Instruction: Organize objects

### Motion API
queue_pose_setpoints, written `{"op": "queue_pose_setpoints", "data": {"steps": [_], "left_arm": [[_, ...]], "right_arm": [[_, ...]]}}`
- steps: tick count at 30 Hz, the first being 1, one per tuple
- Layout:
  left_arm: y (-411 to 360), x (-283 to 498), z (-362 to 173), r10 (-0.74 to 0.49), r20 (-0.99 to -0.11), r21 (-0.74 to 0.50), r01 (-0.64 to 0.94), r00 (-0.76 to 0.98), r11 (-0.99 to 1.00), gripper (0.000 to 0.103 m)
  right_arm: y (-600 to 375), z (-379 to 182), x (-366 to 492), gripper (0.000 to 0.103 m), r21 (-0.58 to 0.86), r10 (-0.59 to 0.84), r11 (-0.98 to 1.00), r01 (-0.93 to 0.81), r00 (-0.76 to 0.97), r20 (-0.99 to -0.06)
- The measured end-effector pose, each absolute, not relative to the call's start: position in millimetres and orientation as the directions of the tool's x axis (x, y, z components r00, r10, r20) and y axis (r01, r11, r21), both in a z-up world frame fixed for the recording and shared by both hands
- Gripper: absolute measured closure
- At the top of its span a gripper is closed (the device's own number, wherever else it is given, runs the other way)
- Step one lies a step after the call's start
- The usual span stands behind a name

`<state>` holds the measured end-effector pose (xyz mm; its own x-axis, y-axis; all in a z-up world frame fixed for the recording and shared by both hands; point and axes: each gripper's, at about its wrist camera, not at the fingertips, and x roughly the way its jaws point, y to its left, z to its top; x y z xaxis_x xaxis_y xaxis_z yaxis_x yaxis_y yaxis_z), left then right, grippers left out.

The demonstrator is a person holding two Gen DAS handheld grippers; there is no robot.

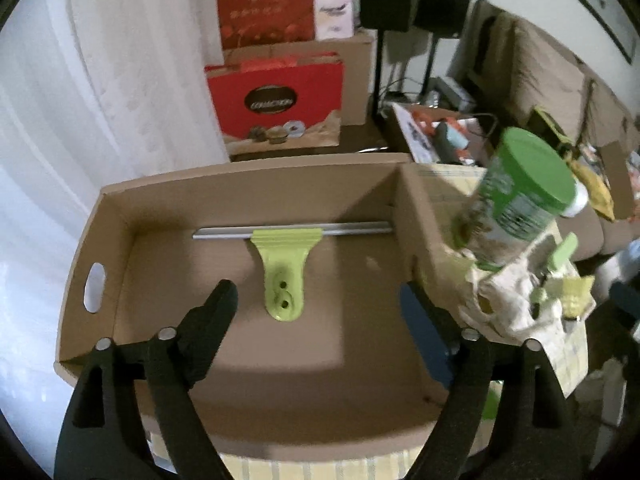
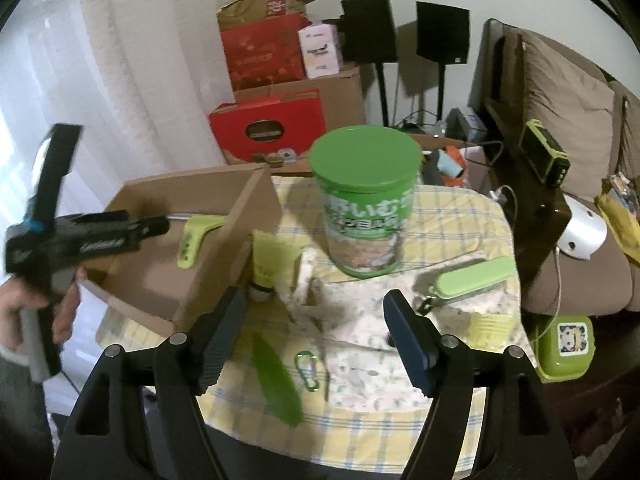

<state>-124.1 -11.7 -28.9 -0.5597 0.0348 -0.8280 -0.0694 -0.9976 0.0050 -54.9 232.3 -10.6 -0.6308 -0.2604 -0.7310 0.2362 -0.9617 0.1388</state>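
Note:
A cardboard box (image 1: 248,184) stands on the table and holds a lime-green squeegee (image 1: 285,268) lying flat. My left gripper (image 1: 316,300) is open and empty above the box; it also shows in the right wrist view (image 2: 156,226) over the box (image 2: 208,272). A green-lidded can (image 2: 366,208) stands upright on the checked cloth (image 2: 452,216), right of the box. My right gripper (image 2: 314,312) is open and empty, short of the can. Around it lie a yellow shuttlecock (image 2: 266,264), a green case (image 2: 472,276), a green leaf-shaped piece (image 2: 278,380) and a green carabiner (image 2: 307,368).
Red gift boxes (image 2: 268,128) and cartons stack behind the table by a white curtain. Two black speakers (image 2: 400,32) stand on poles. A brown sofa (image 2: 560,120) with clutter is on the right. A green lunch box (image 2: 566,344) sits at the table's right edge.

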Motion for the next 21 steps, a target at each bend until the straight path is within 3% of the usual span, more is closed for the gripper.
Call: {"op": "queue_pose_setpoints", "data": {"steps": [3, 5, 8, 13, 17, 21], "left_arm": [[1.3, -107.3, -22.4, 0.043, -0.811, 0.012, -0.090, -0.584, -0.996, 0.016], [8.3, -99.3, -18.8, 0.062, -0.802, 0.000, -0.103, -0.594, -0.995, 0.008], [19.0, -87.8, -13.8, 0.075, -0.787, -0.001, -0.121, -0.612, -0.993, 0.008], [25.2, -81.8, -13.6, 0.197, -0.803, -0.136, -0.149, -0.562, -0.979, 0.000], [36.9, -74.3, -10.7, 0.159, -0.789, -0.082, -0.155, -0.594, -0.985, 0.000], [35.3, -75.3, -10.4, 0.216, -0.782, -0.159, -0.149, -0.585, -0.976, 0.000]], "right_arm": [[240.4, -12.1, -54.2, 0.022, 0.127, -0.240, -0.968, 0.218, -0.640, -0.730], [245.3, -12.7, -53.9, 0.021, 0.115, -0.222, -0.972, 0.204, -0.646, -0.730], [253.6, -15.1, -53.8, 0.018, 0.108, -0.205, -0.977, 0.186, -0.648, -0.734], [270.0, -17.3, -54.1, 0.016, 0.095, -0.171, -0.984, 0.150, -0.652, -0.739], [290.4, -19.4, -56.2, 0.016, 0.115, -0.165, -0.986, 0.119, -0.643, -0.748], [315.2, -22.0, -57.6, 0.016, 0.120, -0.132, -0.991, 0.063, -0.641, -0.756]]}}
